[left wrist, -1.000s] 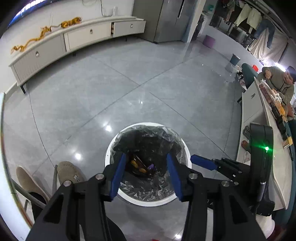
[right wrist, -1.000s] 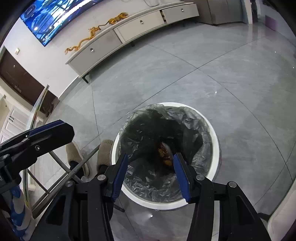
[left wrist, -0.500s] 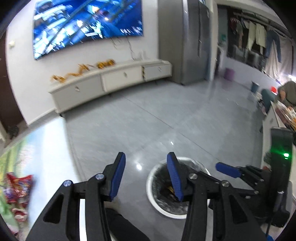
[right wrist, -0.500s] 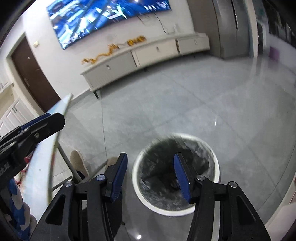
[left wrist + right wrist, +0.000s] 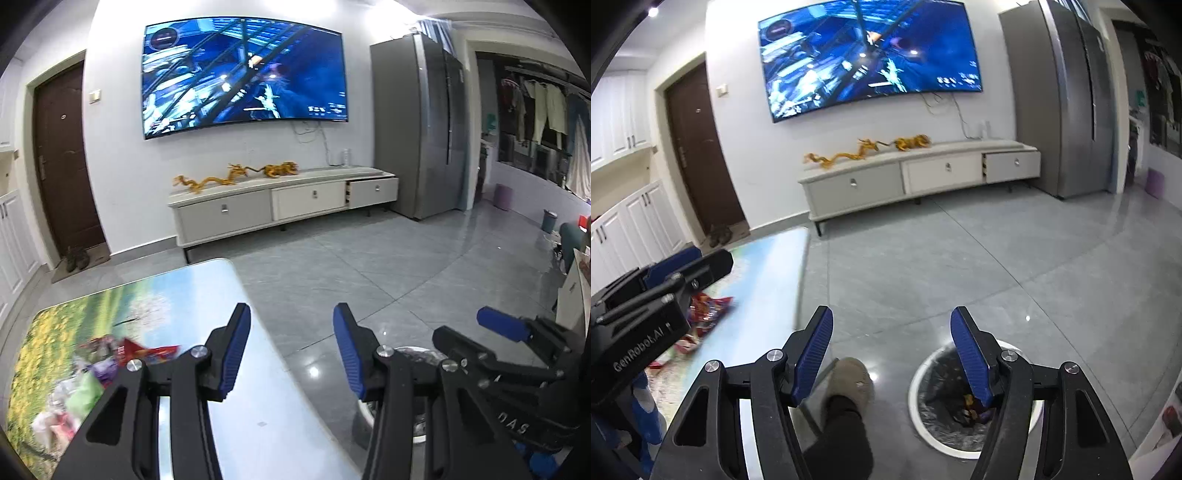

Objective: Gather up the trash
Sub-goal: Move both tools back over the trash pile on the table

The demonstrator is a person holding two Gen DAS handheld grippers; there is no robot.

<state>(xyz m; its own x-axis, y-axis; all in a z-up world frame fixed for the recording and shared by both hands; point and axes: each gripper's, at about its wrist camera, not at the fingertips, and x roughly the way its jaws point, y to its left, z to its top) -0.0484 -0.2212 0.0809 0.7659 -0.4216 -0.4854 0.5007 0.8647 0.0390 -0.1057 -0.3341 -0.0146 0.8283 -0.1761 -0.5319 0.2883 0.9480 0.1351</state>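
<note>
In the left wrist view, we see the wrappers at the lower left as a motion-blurred heap; we cannot separate individual pieces. The trash bin at lower right is mostly hidden behind gripper bodies. In the right wrist view, the bin's contents are too small to identify, and the table is cut off at lower left.
</note>
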